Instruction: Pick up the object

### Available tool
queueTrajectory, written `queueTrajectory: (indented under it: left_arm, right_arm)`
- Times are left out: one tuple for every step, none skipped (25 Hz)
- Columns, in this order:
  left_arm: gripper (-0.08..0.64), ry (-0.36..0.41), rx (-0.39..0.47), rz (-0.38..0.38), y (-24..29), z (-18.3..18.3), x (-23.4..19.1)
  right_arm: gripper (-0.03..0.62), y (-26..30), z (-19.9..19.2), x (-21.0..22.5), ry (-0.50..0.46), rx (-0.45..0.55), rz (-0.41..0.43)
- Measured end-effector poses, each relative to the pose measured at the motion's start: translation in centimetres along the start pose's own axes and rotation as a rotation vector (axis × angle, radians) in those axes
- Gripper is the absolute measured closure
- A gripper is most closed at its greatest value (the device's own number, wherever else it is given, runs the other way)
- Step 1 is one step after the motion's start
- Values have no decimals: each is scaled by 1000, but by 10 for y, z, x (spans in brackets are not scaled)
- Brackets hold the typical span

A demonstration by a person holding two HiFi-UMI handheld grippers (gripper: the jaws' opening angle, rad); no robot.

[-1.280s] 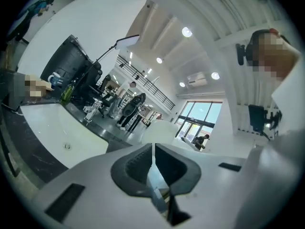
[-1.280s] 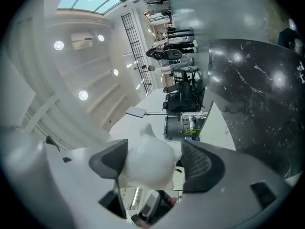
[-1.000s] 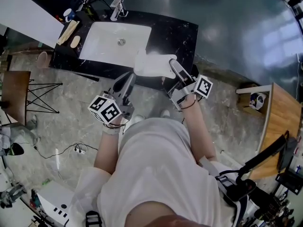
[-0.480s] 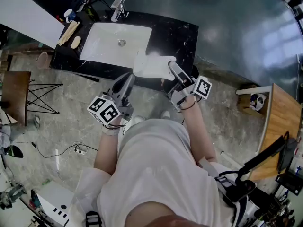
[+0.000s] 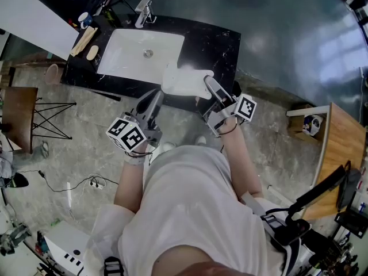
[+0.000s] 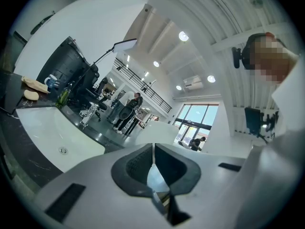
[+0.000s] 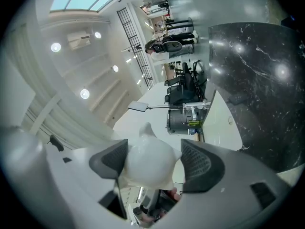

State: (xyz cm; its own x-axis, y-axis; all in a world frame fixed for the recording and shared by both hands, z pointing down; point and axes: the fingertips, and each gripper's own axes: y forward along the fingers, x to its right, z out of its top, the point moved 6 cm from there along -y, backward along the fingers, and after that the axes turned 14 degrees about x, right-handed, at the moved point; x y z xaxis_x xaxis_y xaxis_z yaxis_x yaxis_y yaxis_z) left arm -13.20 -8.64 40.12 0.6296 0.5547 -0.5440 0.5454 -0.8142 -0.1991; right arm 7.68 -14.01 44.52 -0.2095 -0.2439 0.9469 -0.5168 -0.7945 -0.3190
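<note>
A white, puffy, pouch-like object (image 5: 185, 80) hangs over the front edge of the black counter (image 5: 215, 42). My right gripper (image 5: 208, 83) is shut on its right end. In the right gripper view the object (image 7: 148, 160) bulges between the two dark pads (image 7: 108, 159), with one pointed corner sticking up. My left gripper (image 5: 156, 98) is lower left of the object, apart from it, pointing at the counter's front. In the left gripper view its jaws (image 6: 153, 162) meet with nothing between them.
A white sink basin (image 5: 129, 56) is set in the counter, with a faucet (image 5: 142, 10) behind it. Wooden pieces (image 5: 84, 41) and a cup lie at the counter's left end. A chair (image 5: 17, 117) stands at left and a wooden table (image 5: 339, 140) at right.
</note>
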Motion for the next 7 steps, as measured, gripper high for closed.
queueTrajectory:
  left_arm:
    - [554,-1,4,-2,0,-1,-1]
    - [554,-1,3,-1,0,-1,-1]
    - [554,2,-6,4,0,-1,1]
    - [554,7,-19,13,0,1,3]
    - [554,11,-32,21,1,3,5]
    - [554,14,-44,29,1,4,7]
    - [554,18,-55,37,1,6,9]
  right_arm:
    - [227,0,0,0,2,0,-1]
    - [227,-1,0,1,2,0,-1]
    - [227,-1,0,1,2,0,-2]
    - [227,-1,0,1,1,-1,-2]
    - [227,-1,0,1,0,-2,-2]
    - [227,-1,0,1,-1,-3,-1]
    - [227,-1,0,0,-2,-4,-1]
